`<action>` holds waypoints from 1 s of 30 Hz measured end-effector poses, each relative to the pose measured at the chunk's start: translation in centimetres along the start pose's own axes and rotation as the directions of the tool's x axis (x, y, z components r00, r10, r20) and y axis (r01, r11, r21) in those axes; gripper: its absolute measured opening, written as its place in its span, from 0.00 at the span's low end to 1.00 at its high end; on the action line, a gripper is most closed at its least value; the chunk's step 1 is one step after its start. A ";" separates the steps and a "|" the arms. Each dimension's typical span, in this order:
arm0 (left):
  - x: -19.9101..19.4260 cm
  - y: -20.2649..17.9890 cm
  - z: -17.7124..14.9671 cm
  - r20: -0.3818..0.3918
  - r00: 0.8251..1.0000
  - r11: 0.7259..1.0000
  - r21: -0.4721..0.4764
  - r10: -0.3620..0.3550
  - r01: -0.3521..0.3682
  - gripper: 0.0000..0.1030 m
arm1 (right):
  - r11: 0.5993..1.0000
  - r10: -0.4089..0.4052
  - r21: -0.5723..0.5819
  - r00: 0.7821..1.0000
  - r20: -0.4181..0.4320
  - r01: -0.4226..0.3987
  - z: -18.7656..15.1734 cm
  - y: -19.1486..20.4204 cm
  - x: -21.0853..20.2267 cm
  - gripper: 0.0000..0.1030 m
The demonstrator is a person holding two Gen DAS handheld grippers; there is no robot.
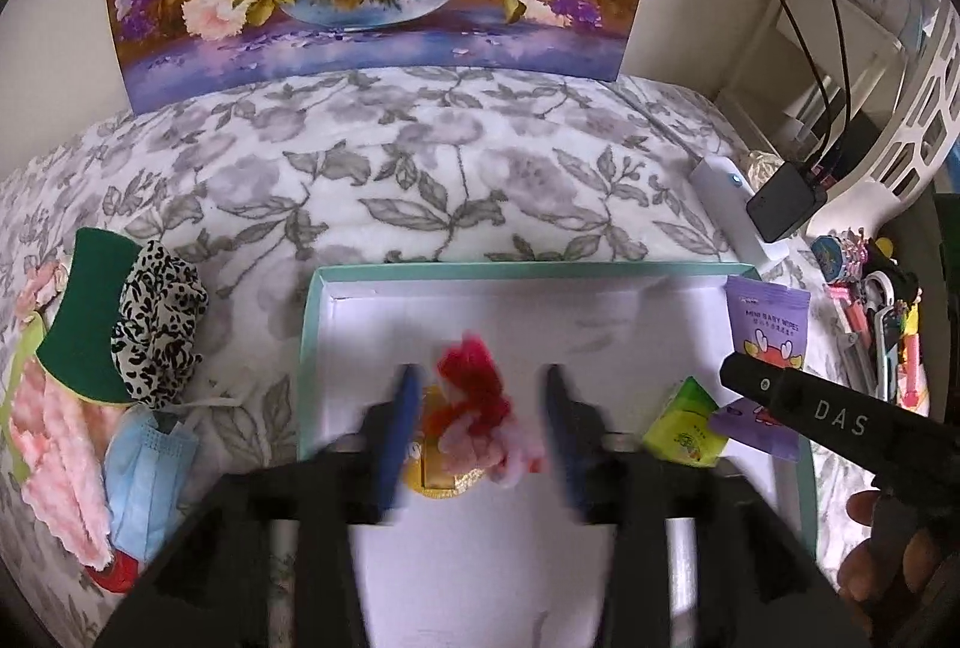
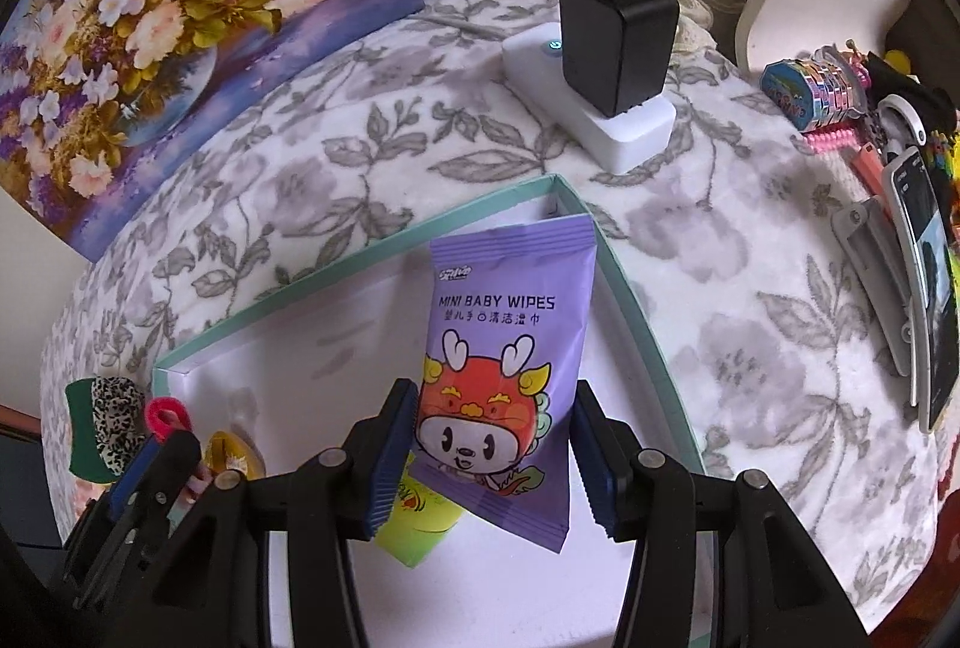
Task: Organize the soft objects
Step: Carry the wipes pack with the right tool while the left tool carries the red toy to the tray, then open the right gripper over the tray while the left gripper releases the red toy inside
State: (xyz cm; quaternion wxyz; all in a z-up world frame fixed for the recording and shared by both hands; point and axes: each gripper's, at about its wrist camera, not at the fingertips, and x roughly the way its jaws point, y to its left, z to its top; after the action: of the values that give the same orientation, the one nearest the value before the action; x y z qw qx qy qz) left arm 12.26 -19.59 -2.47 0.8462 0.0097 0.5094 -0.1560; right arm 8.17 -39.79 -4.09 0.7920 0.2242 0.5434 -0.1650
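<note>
Left fingers (image 1: pixel 408 408) stand apart around the red-and-pink fluffy toy (image 1: pixel 480 408) lying in the box (image 1: pixel 312 348), not pressing it. Right fingers (image 2: pixel 396 438) clamp the purple wipes pack (image 2: pixel 510 348) over the box's corner.

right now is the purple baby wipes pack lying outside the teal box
No, the purple baby wipes pack sits inside the teal box, its top leaning against the far corner, between the two sides of the right claw.

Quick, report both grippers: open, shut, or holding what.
Left gripper: open, pads clear of the red and pink fluffy toy lying between them in the box.
Right gripper: shut on the purple baby wipes pack.
</note>
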 end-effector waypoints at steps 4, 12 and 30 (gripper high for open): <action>-0.4 0.5 0.4 -0.003 1.000 1.000 -0.019 0.014 -0.014 0.65 | 1.000 0.003 -0.004 1.000 0.003 -0.002 0.0 0.3 -0.3 0.54; -1.4 2.6 0.9 -0.013 0.995 0.993 -0.070 0.094 -0.095 0.90 | 0.998 0.012 -0.054 1.000 0.002 -0.012 -0.2 1.6 -1.4 0.75; -1.7 8.8 0.1 -0.134 0.956 0.941 -0.183 0.261 -0.283 0.95 | 0.986 0.027 -0.165 1.000 0.004 -0.026 -2.4 5.0 -2.5 1.00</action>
State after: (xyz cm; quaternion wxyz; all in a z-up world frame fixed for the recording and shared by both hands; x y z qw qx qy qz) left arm 13.99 -10.81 -2.24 0.8274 0.0031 0.5614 0.0154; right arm 7.91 -34.26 -1.64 0.8117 0.1644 0.5496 -0.1097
